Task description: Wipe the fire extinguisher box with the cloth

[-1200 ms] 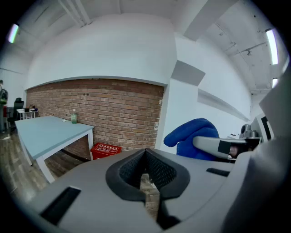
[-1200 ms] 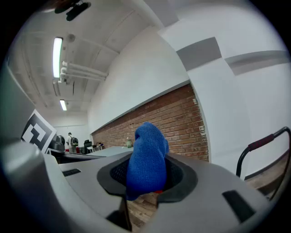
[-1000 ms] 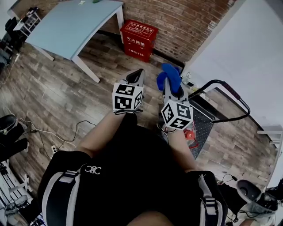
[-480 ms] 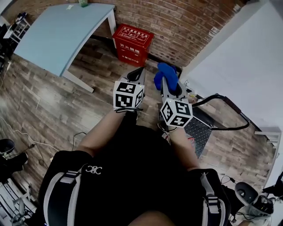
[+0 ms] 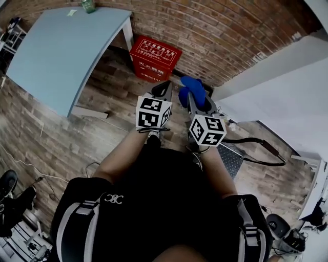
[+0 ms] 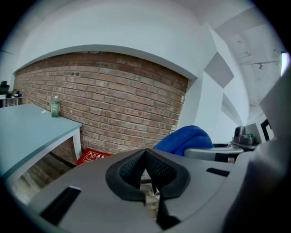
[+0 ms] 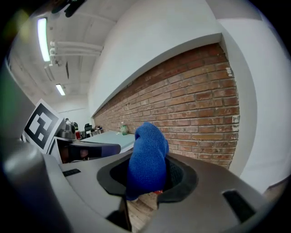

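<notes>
Red metal fire extinguisher box (image 5: 155, 58) stands at 12 o'clock against the brick wall (image 5: 220, 30), well apart from both grippers. Left gripper (image 5: 163, 89): jaws together, empty. Right gripper (image 5: 198, 100): clamped on the blue fabric cloth (image 5: 192, 87). Judged step: approach. Next move: bring cloth down onto the box.

floor: wood floor (image 5: 61, 138) | red fire extinguisher box (image 5: 155, 51) at brick wall (image 5: 215, 30) | blue table (image 5: 56, 51) beside it | green bottle (image 5: 88, 5) on table

Fuzzy blue knit cloth (image 7: 146, 157), rough brick wall (image 5: 215, 30), grained wood floor (image 5: 77, 133)
</notes>
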Demonstrator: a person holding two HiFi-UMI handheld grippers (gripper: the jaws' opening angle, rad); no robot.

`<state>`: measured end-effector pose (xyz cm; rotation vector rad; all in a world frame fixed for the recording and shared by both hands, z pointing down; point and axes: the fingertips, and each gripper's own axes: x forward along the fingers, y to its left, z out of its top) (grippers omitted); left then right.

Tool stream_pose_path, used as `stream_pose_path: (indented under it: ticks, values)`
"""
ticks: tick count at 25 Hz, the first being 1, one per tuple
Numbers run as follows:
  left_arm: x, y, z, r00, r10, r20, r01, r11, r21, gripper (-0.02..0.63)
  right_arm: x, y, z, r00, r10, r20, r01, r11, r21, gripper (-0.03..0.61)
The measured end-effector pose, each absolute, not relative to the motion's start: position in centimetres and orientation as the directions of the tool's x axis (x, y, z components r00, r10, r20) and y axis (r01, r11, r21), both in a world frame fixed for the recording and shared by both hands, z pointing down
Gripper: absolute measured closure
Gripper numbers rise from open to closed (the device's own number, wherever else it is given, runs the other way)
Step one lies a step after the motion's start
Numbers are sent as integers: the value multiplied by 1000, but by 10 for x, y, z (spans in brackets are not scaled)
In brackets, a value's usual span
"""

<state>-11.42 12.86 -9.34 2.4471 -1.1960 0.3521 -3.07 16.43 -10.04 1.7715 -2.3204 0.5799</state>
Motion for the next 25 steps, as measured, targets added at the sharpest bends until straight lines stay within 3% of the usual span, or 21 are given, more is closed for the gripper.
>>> stream_pose_path:
  ticks: [11, 25]
  values:
    - [-113, 36, -57, 671, -628, 394, -741, -556, 376, 606, -17, 84, -75, -223, -840, 495, -972, 149, -184, 453]
    - [-120, -7, -27, 604, -654, 455, -796, -476, 372, 606, -11, 37, -37, -322, -772, 548, -945, 227, -235, 453]
